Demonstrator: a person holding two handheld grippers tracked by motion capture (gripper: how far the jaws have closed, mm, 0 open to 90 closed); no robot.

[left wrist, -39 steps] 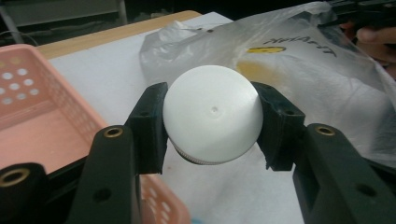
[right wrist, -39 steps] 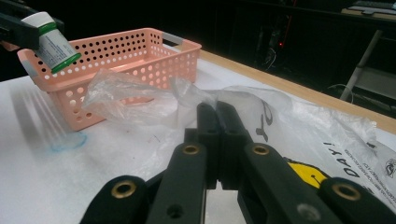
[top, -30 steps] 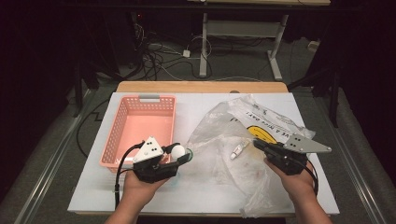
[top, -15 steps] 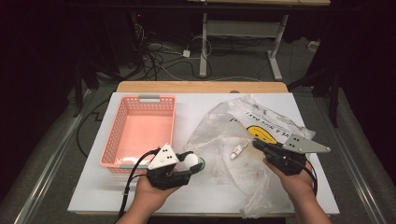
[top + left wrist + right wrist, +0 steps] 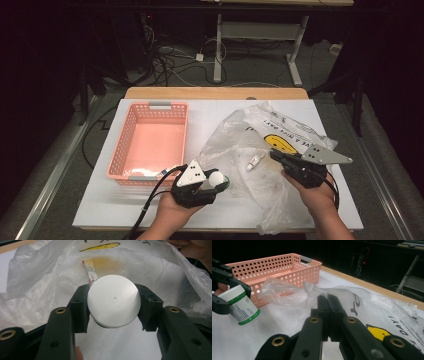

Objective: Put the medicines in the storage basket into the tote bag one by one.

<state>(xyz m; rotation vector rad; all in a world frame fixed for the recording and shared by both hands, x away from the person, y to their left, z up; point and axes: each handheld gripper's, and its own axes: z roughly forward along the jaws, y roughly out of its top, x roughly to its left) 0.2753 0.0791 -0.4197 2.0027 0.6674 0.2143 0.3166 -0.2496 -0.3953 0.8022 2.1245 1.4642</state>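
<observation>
My left gripper (image 5: 217, 181) is shut on a small jar (image 5: 216, 177) with a white cap and a green band, just in front of the pink basket's near right corner. In the left gripper view both pads press the sides of the jar's cap (image 5: 113, 303), and the jar points at the crumpled clear plastic bag (image 5: 45, 277). My right gripper (image 5: 276, 156) rests on the bag (image 5: 280, 130) at the right, its jaws together and pinching the film (image 5: 312, 291). A small sachet (image 5: 255, 161) lies inside the bag.
The pink perforated basket (image 5: 150, 106) stands at the left of the white table top (image 5: 100, 200) with nothing in it. The bag with its yellow smiley print (image 5: 282, 142) covers the right half. Beyond the table's wooden far edge, cables lie on the floor.
My left gripper has carried the jar to the right and toward the near edge, from the basket's front to the bag's left edge. The right gripper has stayed put.
</observation>
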